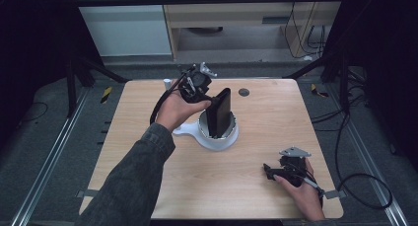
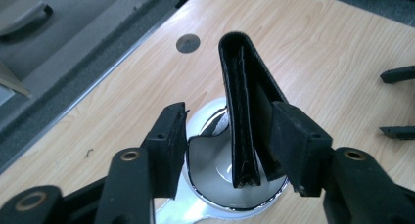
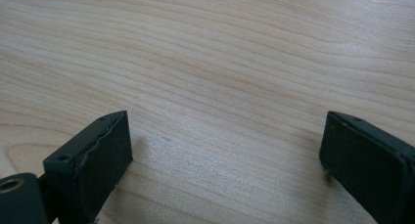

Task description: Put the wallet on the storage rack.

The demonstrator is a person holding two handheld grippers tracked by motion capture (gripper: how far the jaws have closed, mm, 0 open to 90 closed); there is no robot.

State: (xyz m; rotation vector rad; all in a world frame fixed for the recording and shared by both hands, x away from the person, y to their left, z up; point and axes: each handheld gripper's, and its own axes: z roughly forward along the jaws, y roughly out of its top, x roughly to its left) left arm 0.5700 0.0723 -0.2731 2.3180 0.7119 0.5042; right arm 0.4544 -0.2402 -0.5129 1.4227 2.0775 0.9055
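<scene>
Left gripper view: a slim black leather folded wallet (image 2: pixel 243 111) is seen upright at frame centre inside a glossy white round pot (image 2: pixel 215 170), between the left gripper's (image 2: pixel 230 141) parted rubbery jaws, the right-hand one against its side. Right gripper (image 3: pixel 225 155) jaws are spread wide over pale woodgrain table (image 3: pixel 220 53).

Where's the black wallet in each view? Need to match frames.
High view: black wallet centre, standing on end in the white pot.
Left gripper view: centre, between the left claw's open jaws.
Right gripper view: bare tabletop, no wallet.
Shared landmark: grey table grommet.

The wallet's (image 2: pixel 243 111) lower end is hidden inside the white pot (image 2: pixel 210 158).
</scene>
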